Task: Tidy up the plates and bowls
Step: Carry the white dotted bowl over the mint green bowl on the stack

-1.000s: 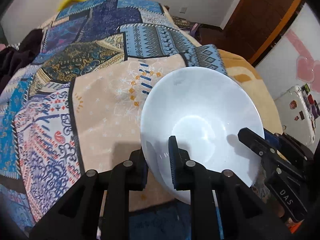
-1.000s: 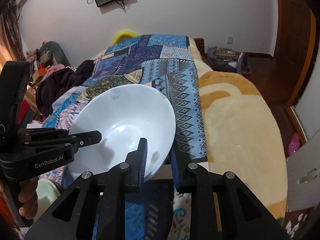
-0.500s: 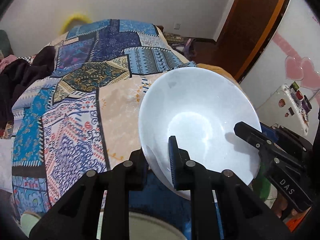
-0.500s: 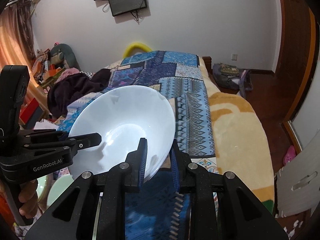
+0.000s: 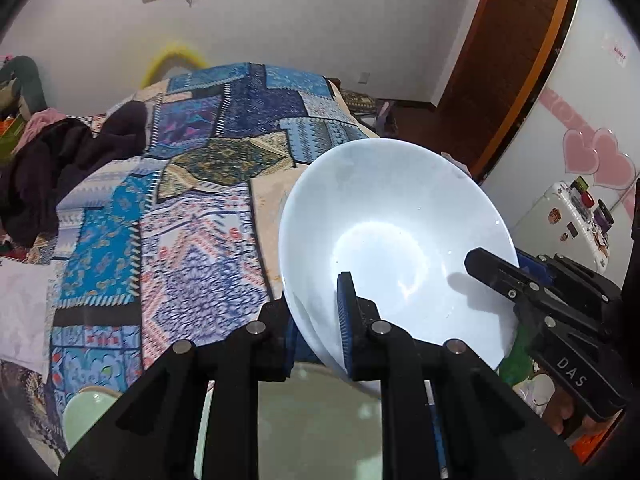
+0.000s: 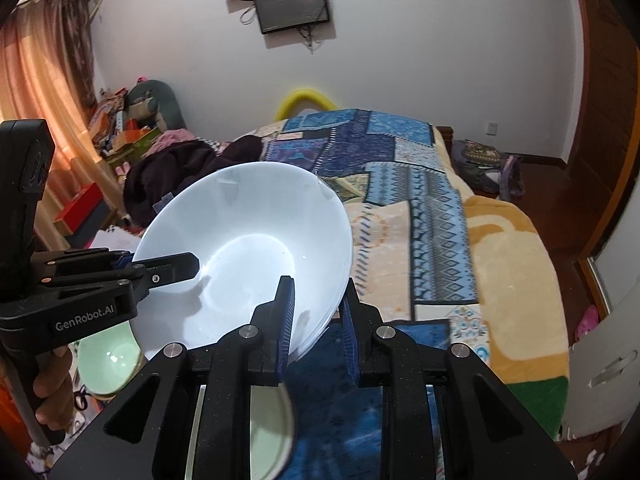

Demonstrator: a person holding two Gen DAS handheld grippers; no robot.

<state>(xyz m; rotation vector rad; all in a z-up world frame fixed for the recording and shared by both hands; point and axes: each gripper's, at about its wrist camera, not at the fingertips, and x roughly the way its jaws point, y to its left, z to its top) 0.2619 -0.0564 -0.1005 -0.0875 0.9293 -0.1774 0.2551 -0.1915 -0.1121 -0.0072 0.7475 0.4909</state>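
A large white bowl (image 5: pixel 392 240) hangs tilted in the air above the foot of the bed, held from both sides. My left gripper (image 5: pixel 316 316) is shut on its near rim, one finger inside and one outside. My right gripper (image 6: pixel 316 316) is shut on the opposite rim of the bowl (image 6: pixel 248 248) in the same way. Each gripper shows in the other's view: the right gripper (image 5: pixel 504 276) at the bowl's right edge, the left gripper (image 6: pixel 160 270) at its left edge. Below lie a pale green bowl (image 6: pixel 108 356) and a pale dish (image 5: pixel 312 420), partly hidden by the fingers.
A bed with a blue patchwork quilt (image 5: pixel 192 208) fills the space ahead, with dark clothes (image 6: pixel 172 176) heaped on its left. A white fridge (image 5: pixel 568 216) stands at the right. A hand (image 6: pixel 48 392) grips the left tool's handle. A dark wooden door (image 6: pixel 608 80) is at the right.
Both grippers have risen with the bowl and pulled back from the bed. More wall shows, and the green bowl and pale dish have come into view below.
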